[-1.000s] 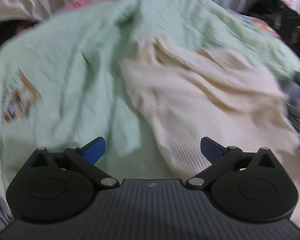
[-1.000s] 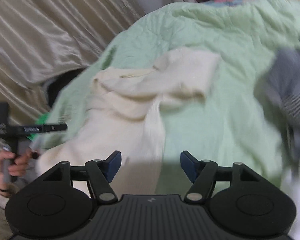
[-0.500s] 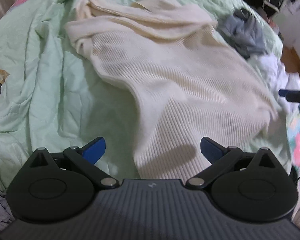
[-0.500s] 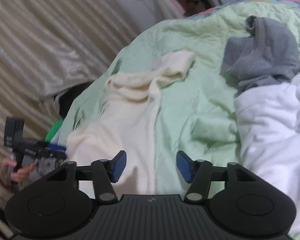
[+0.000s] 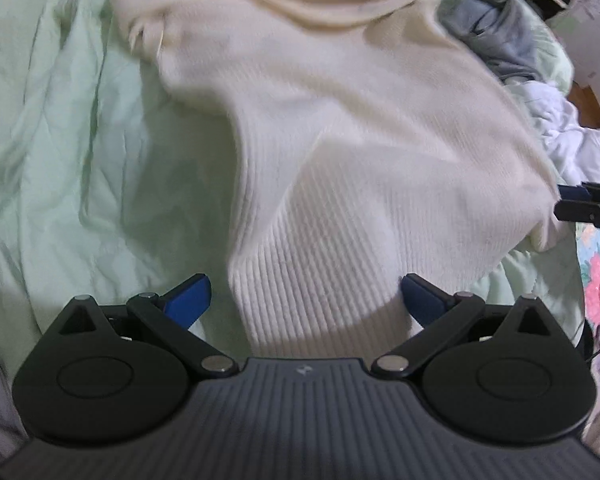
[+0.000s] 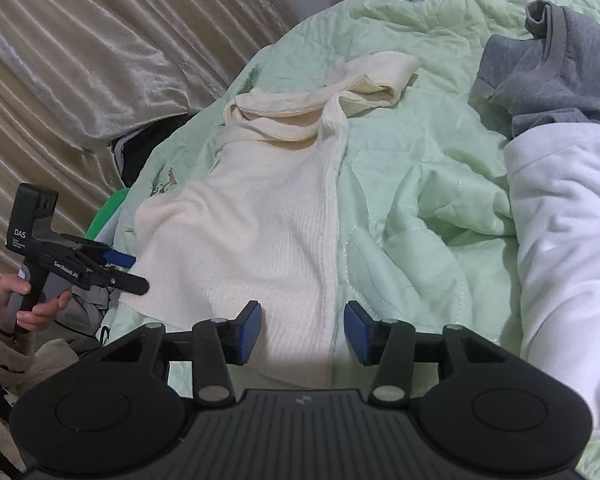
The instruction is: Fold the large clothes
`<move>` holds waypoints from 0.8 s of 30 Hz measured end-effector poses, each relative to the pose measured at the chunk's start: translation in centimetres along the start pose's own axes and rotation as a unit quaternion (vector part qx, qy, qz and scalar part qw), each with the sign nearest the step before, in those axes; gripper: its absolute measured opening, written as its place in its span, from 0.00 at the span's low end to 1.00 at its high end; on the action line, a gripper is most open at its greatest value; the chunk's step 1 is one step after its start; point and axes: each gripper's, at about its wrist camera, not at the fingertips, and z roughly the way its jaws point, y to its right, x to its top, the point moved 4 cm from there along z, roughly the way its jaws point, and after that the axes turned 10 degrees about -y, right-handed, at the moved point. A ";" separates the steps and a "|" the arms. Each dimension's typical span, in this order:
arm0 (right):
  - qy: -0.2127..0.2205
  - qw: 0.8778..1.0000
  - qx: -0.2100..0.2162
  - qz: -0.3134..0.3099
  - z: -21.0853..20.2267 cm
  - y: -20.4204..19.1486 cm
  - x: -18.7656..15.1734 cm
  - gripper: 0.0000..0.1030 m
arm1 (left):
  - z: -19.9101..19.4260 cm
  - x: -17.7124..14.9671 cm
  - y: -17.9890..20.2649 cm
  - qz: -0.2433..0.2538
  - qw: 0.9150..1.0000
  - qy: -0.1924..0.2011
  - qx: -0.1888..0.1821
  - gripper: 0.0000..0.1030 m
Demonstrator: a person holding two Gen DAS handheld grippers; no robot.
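Note:
A cream ribbed sweater (image 5: 340, 128) lies spread on a pale green quilt (image 5: 68, 152), its sleeves bunched at the far end. My left gripper (image 5: 304, 296) is open, low over one hem corner, with the ribbed hem between its blue pads (image 5: 188, 296). The right wrist view shows the same sweater (image 6: 268, 220). My right gripper (image 6: 303, 334) is open there, with the sweater's side edge and hem between its fingers. A hand (image 6: 32, 304) holds the left gripper (image 6: 130, 272) at the sweater's other hem corner. The right gripper (image 5: 580, 204) shows at the left view's right edge.
A grey garment (image 6: 560, 80) and a white garment (image 6: 572, 240) lie heaped on the quilt (image 6: 420, 200) to the right of the sweater. A beige curtain (image 6: 80, 60) hangs beyond the bed on the left. A floral cover (image 5: 596, 280) shows near the bed's edge.
Both grippers have come down to the sweater's hem, one at each corner. The right gripper's fingers have narrowed their gap. The left view swung from the quilt onto the sweater.

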 end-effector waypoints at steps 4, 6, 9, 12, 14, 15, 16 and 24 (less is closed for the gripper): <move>0.021 1.000 -0.005 -0.006 -0.2 0.2 0.1 0.05 | 0.6 -0.1 -0.4 -0.020 1.000 -0.008 -0.014 0.73; 0.036 0.999 0.008 -0.001 -0.7 0.5 0.5 0.05 | 0.7 -0.2 -0.4 -0.021 1.000 -0.009 -0.016 0.60; 0.039 0.999 0.037 0.007 -1.0 0.5 0.6 0.05 | 0.1 -0.3 0.3 0.002 1.000 0.000 -0.004 0.53; 0.036 0.999 0.038 0.007 -0.9 0.3 0.9 0.05 | -0.6 -0.4 1.1 0.013 1.000 0.004 0.010 0.53; 0.035 0.999 0.035 0.006 -0.9 0.2 0.8 0.09 | -0.8 -0.4 1.4 0.018 1.000 0.006 0.018 0.53; 0.033 0.999 0.033 0.007 -0.8 0.2 0.7 0.10 | -1.0 -0.3 1.7 0.022 0.999 0.008 0.021 0.53; 0.033 0.999 0.033 0.010 -0.7 0.2 0.6 0.13 | -1.1 -0.3 1.9 0.026 0.999 0.009 0.024 0.53; 0.055 0.997 0.047 0.022 -0.1 0.4 0.7 0.10 | -2.0 -0.6 2.6 0.061 0.998 0.019 0.023 0.26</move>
